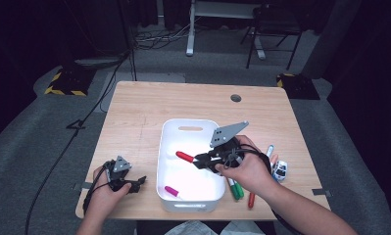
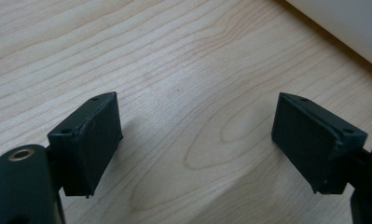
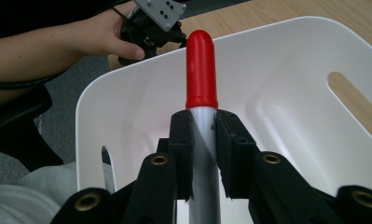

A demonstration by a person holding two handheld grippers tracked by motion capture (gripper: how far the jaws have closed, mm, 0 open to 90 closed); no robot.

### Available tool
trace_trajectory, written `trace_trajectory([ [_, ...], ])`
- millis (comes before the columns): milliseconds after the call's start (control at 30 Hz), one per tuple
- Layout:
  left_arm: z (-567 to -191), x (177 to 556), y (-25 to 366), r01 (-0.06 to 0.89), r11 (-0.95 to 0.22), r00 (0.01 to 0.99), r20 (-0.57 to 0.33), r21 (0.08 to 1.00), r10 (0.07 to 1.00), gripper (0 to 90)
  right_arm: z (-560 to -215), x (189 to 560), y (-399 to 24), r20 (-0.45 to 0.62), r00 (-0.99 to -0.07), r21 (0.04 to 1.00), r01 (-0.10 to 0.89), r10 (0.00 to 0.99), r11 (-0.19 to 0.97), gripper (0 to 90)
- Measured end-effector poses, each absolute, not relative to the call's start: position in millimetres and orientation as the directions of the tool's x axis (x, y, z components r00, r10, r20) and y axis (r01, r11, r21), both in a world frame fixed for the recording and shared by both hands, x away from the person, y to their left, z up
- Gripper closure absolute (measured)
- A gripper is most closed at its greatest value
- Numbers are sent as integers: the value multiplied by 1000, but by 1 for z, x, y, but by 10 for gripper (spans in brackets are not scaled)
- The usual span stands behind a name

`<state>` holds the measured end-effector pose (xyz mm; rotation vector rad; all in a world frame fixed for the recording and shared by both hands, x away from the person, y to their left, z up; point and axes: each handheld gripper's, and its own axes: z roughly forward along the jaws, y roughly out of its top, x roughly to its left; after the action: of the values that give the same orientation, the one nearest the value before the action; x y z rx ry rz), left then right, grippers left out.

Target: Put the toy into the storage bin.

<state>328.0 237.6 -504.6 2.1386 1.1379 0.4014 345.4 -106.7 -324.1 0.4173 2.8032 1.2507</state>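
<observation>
The right gripper (image 1: 199, 160) has its jaws clamped on a red-capped marker (image 1: 185, 156), holding it over the white bin (image 1: 166, 142). The marker's long axis runs straight out from the jaws, cap leading toward the bin's left wall, so letting go should drop it inside beside the pink marker (image 1: 172, 191). The left gripper (image 1: 140, 181) rests on the desk (image 1: 134, 112) left of the bin, jaws apart and empty.

Grey carpet floor (image 1: 31, 127), dark curtains, black chair (image 1: 274, 29)
</observation>
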Motion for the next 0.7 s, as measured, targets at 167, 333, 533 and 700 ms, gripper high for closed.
trace_trajectory([
  [167,-505,328,238,613,-393,572,-42,686,819,164,-334,344,-102,69,-967,722,218,245,657,773],
  [333,-504,328,238,609,-399,574,-33,686,818,164,-342,344,-103,80,-967,708,227,243,669,773],
  [533,-504,329,238,608,-401,573,-29,685,819,164,-350,341,-103,84,-967,690,230,239,687,773],
  [700,-504,329,238,606,-402,574,-27,687,818,164,-354,339,-100,84,-969,669,227,231,708,773],
])
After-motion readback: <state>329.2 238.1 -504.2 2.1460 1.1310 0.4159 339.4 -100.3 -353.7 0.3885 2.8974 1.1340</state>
